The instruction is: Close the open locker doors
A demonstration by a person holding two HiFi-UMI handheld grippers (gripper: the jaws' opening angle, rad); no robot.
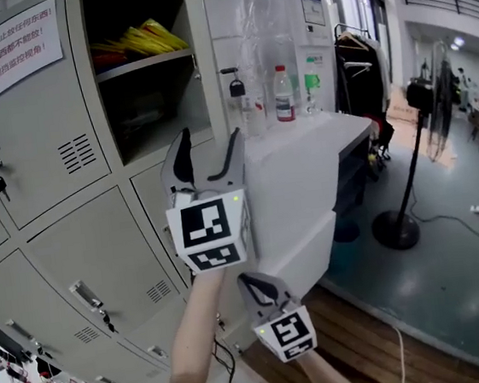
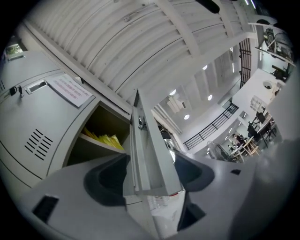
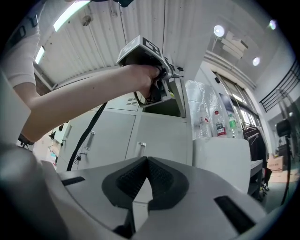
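**Door wide open, push not yet made**

Head view: the other locker doors in sight are shut. Only the upper door (image 1: 201,53) stands out from its compartment, so the job is unfinished. The left gripper (image 1: 210,138) is raised to it, jaws spread wide.

Left gripper view: the door (image 2: 147,154) runs upright and edge-on between the parted jaws, its free edge pointing out at us. Nothing is clamped.

Right gripper view: the right gripper (image 3: 146,161) hangs low, jaws pressed together and empty.
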